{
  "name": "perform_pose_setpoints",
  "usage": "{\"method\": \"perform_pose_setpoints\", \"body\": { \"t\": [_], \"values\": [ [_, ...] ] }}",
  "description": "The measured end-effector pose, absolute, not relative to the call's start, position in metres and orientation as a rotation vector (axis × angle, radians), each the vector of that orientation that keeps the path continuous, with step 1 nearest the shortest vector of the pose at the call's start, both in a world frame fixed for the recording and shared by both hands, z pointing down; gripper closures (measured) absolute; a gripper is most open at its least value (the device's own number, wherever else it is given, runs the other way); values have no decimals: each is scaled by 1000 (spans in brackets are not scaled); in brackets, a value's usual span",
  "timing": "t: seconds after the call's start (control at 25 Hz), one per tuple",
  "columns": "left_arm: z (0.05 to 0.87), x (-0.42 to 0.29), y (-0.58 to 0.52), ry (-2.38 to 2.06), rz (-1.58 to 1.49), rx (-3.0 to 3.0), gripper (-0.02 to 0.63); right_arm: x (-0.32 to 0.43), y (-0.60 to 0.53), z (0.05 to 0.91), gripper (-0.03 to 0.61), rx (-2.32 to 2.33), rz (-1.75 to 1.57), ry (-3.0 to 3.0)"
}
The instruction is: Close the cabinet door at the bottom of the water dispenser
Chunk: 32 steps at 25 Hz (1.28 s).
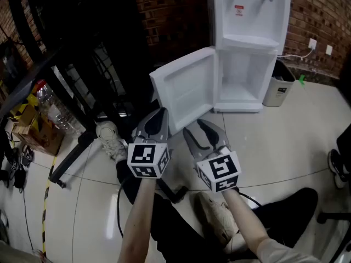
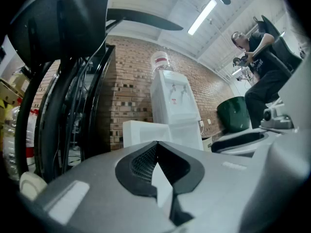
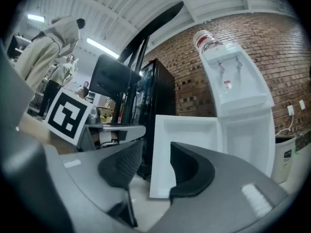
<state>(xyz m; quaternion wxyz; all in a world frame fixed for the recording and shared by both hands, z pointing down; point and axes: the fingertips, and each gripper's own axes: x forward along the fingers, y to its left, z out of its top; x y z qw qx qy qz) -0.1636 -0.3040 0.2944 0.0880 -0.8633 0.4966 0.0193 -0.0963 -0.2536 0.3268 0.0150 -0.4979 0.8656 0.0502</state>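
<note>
A white water dispenser (image 1: 249,15) stands against a brick wall (image 1: 321,10). Its bottom cabinet door (image 1: 186,86) hangs wide open toward the left, inner face showing. A person holds two grippers just short of the door, neither touching it. The left gripper (image 1: 159,115) has its jaws clenched together on nothing. The right gripper (image 1: 198,129) has its jaws spread apart and empty, aimed at the door's edge.

Head view's top edge crops the tall white plastic water dispenser (image 1: 249,15) at its taps; its small red label (image 1: 239,9) is unreadable. It partly hides a grey waste bin (image 1: 278,86). My left gripper (image 2: 156,145) covers the lower part of the white cabinet door (image 2: 143,132).
</note>
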Motion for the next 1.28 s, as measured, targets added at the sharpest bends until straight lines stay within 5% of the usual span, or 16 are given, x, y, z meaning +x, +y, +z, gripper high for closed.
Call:
{"method": "perform_pose_setpoints", "body": {
  "t": [0.16, 0.24, 1.28],
  "values": [
    [326, -188, -315, 1555, 24, -2526, 596, -128, -293, 343, 380, -1587, 178, 2747],
    [343, -196, -316, 1579, 11, -2540, 495, -141, -312, 354, 370, -1604, 197, 2771],
    [366, -239, -345, 1830, 60, -2471, 509, -186, -421, 403, 387, -1879, 242, 2755]
  ]
}}
